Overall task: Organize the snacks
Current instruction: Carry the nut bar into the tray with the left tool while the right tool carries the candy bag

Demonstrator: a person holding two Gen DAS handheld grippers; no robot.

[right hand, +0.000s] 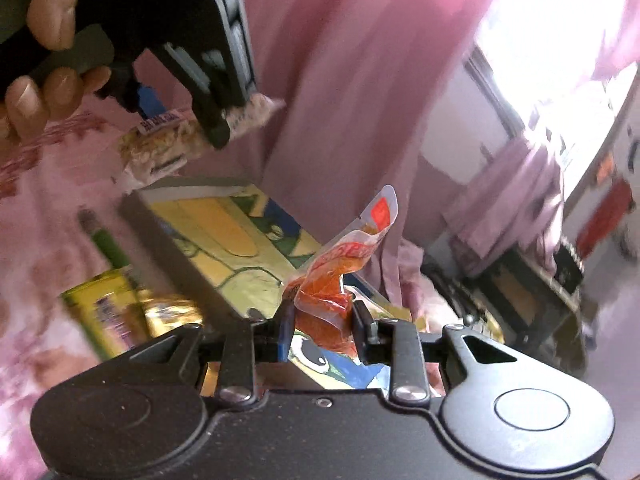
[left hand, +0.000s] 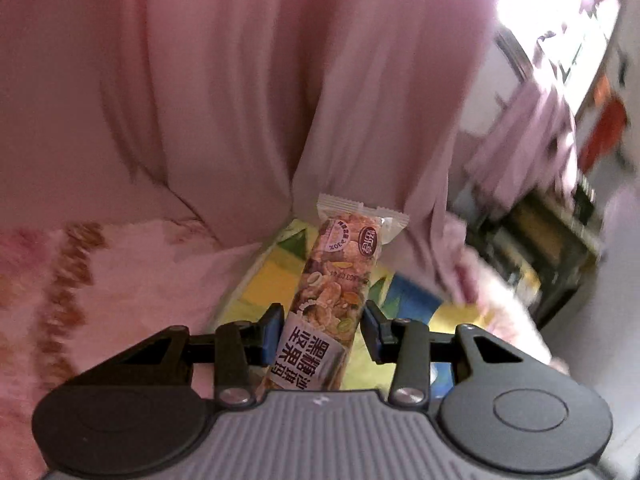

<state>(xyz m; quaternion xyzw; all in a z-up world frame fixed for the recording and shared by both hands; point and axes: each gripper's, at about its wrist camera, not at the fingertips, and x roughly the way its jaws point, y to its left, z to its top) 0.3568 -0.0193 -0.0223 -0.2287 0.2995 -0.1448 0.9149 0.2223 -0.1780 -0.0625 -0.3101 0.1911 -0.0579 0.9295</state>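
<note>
Carrying both snacks toward colourful box (right hand: 224, 236), likely the drop spot | keep squeeze firm, lower over box before release | left gripper (left hand: 322, 326) fingers clamped on nut bar (left hand: 340, 280), bar upright between pads | right gripper (right hand: 322, 328) fingers pinching crumpled orange packet (right hand: 332, 292), tail sticking up above fingertips, over box

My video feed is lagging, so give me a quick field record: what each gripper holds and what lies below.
left gripper: shut on the long nut-and-grain snack bar in a clear printed wrapper, held lengthwise along the fingers
right gripper: shut on the crumpled orange-red clear plastic snack packet
below both: flat box with a yellow, blue and green cartoon lid
beside the box: shiny yellow-gold foil packets on pink patterned cloth
focus: background blurred
</note>
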